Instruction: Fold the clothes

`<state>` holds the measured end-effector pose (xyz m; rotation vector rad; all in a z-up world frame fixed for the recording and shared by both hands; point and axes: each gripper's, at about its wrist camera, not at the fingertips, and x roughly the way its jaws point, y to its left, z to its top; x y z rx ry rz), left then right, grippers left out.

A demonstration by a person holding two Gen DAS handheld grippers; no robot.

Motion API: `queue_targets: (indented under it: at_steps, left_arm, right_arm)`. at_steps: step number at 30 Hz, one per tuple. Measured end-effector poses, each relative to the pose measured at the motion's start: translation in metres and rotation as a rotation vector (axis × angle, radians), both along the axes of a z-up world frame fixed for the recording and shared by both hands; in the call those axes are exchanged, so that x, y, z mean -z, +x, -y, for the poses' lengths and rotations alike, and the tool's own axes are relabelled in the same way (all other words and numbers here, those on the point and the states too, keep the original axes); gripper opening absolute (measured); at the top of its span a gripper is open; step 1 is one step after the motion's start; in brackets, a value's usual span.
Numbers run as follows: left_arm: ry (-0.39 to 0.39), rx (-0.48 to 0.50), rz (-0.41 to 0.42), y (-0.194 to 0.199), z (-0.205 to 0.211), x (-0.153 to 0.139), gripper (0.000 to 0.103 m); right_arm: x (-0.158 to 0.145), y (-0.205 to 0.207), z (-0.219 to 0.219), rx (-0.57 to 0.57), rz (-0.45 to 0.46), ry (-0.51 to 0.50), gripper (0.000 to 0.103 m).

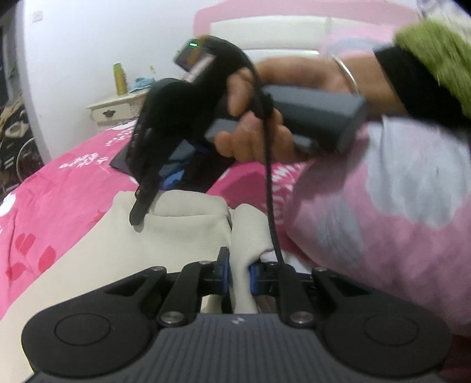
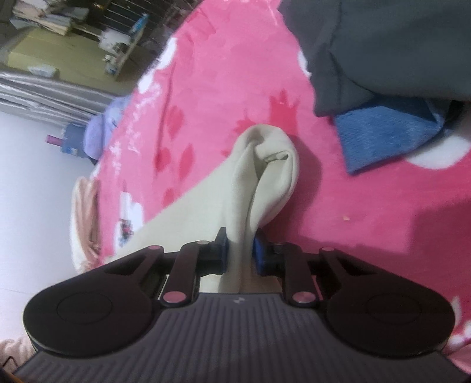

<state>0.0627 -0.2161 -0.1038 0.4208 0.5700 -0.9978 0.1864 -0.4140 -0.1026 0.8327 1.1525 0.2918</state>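
White wall [image 1: 88, 44] behind a pink headboard [image 1: 265, 17] — cream nightstand [image 1: 112, 110] beside the pink-blanketed bed [image 2: 220, 73].

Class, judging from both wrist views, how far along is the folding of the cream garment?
Done: no finished fold shows. In hand: left gripper and right gripper each pinch the cream garment above the pink bedspread. Left: lay it down and fold.

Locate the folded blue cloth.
In the right wrist view the folded blue cloth lies at upper right on the pink patterned bed cover, tucked under a dark grey garment, right of the cream garment.
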Motion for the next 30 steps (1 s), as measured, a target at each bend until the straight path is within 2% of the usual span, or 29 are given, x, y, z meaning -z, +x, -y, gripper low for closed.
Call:
queue_targets:
  at_steps: [4,11,17,25,30]
  left_arm:
    - [-0.033,-0.031,-0.012,0.005,-0.012,-0.011,0.013]
    - [-0.115,-0.093,-0.094,0.011,-0.042,-0.038,0.013]
    - [-0.161,-0.131,-0.110,0.011,-0.071,-0.065,0.013]
    - [-0.121,-0.131,-0.046,-0.006,-0.107,-0.093,0.013]
    - [-0.158,-0.176,-0.007,-0.017,-0.130,-0.099,0.013]
  right_arm:
    - [-0.011,-0.002,-0.004,0.011,0.044,0.058,0.016]
    - [-0.038,-0.001,-0.027,-0.027,0.136,0.097,0.016]
    - [-0.065,-0.002,-0.050,-0.075,0.208,0.122,0.015]
    - [-0.092,-0.004,-0.095,-0.178,0.268,0.136,0.013]
    - [-0.105,-0.003,-0.127,-0.239,0.284,0.154,0.013]
